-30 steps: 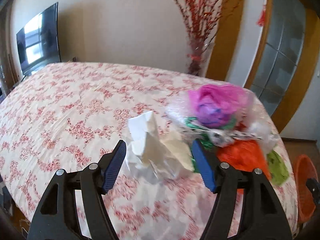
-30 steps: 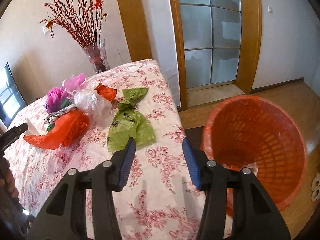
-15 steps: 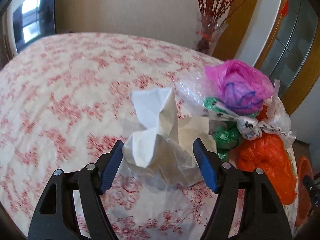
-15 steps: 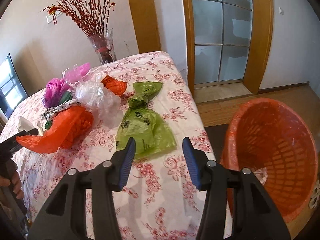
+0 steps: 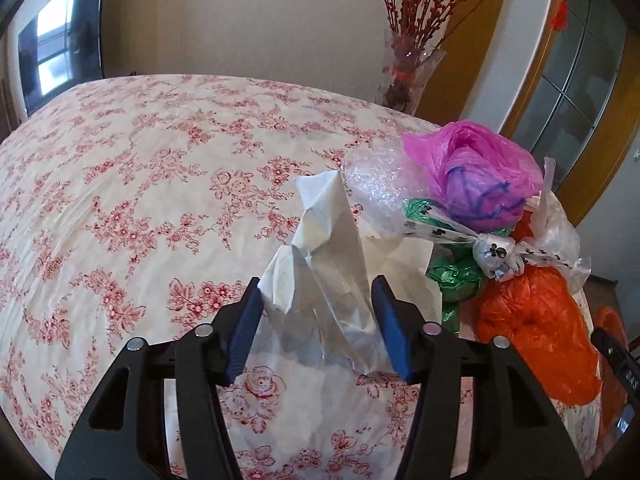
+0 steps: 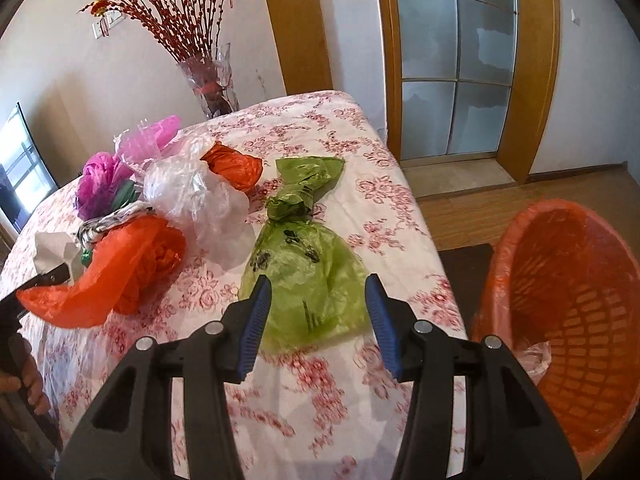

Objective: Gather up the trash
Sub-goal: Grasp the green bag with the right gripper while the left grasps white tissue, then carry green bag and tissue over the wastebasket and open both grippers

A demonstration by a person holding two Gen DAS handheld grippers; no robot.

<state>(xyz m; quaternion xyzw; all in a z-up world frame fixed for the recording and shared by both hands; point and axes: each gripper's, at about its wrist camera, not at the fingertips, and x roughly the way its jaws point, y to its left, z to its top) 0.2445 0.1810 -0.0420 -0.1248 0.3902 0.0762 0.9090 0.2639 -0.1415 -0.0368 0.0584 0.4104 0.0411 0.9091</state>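
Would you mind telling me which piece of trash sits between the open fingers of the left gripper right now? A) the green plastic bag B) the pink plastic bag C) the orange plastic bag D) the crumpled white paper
D: in the left wrist view the left gripper has its jaws open on either side of the crumpled white paper, while the orange plastic bag and pink plastic bag lie off to its right.

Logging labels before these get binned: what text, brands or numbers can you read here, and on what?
No text is legible.
Green bag: dark printed marks, too blurred to read.
Purple bag: blue scribbled lines, no readable word.
Tied clear bag: black paw-like prints, no letters.
White crumpled paper: blank.
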